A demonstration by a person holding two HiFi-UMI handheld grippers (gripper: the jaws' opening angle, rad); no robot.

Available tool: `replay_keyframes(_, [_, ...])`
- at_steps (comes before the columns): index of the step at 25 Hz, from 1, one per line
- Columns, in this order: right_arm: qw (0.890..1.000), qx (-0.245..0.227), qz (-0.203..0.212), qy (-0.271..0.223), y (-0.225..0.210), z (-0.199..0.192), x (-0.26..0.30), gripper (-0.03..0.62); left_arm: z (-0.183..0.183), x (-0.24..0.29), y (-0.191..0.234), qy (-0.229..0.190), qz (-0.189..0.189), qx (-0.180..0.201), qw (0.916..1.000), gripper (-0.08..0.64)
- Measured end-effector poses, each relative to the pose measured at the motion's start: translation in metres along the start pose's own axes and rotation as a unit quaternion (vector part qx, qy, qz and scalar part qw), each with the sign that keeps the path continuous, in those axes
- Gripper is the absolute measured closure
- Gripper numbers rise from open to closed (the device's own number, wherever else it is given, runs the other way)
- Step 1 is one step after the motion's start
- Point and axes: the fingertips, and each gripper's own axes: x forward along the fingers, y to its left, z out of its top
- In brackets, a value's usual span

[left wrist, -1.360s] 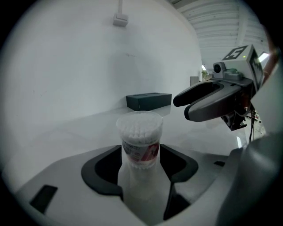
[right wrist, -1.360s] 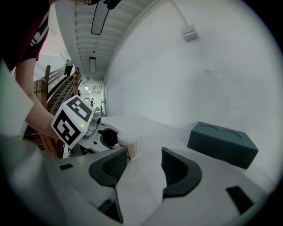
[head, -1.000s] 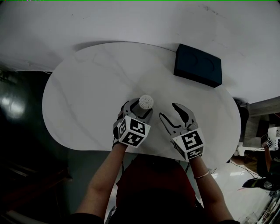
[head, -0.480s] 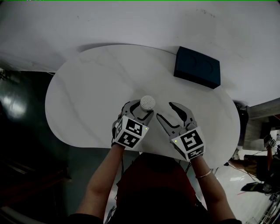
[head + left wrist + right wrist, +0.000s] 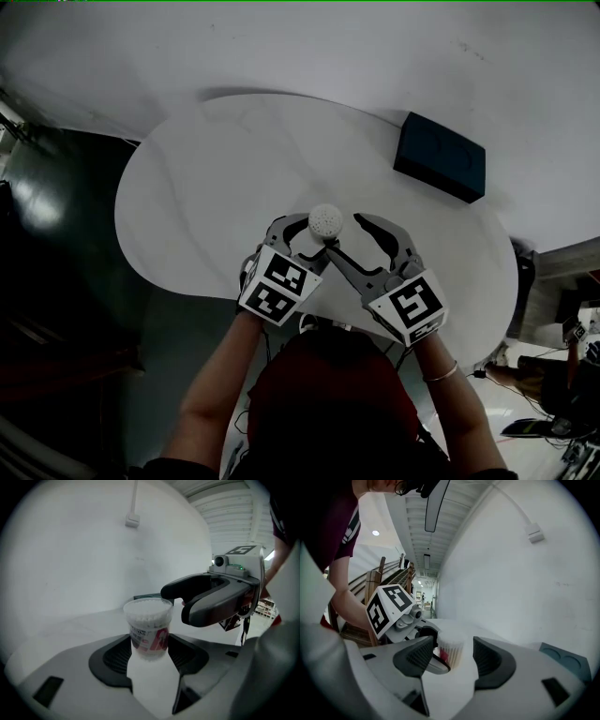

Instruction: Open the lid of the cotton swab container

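Left tool just clenched on cotton swab container body, over table near edge; right tool jaws just widened, straddling lid, not gripping. Next: clamp lid, pull up

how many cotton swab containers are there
1: the cotton swab container sits between the jaws of the left tongs, over the white table. No others show.

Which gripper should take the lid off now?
Right, probably. The left gripper, jaws just closed in, grips the clear round cotton swab container by its body; the right gripper, jaws just opened wider, straddles its lid without touching.
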Motion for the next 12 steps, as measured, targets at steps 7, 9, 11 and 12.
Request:
replay_keyframes(7, [0.999, -0.004, 0.046, 0.020, 0.024, 0.013, 0.014, 0.318, -0.002, -0.027, -0.003, -0.008, -0.001, 0.003, 1.0000, 0.296])
replay_keyframes(9, [0.998, -0.010, 0.059, 0.027, 0.031, 0.016, 0.018, 0.316, -0.004, -0.033, -0.003, -0.007, 0.000, 0.007, 1.0000, 0.296])
replay_keyframes(11, [0.997, -0.022, 0.070, 0.032, 0.038, 0.018, 0.022, 0.316, -0.006, -0.039, -0.004, -0.006, 0.000, 0.013, 0.9999, 0.296])
replay_keyframes(12, [0.996, -0.028, 0.074, 0.034, 0.041, 0.019, 0.023, 0.316, -0.007, -0.042, -0.005, -0.006, -0.001, 0.018, 0.9998, 0.296])
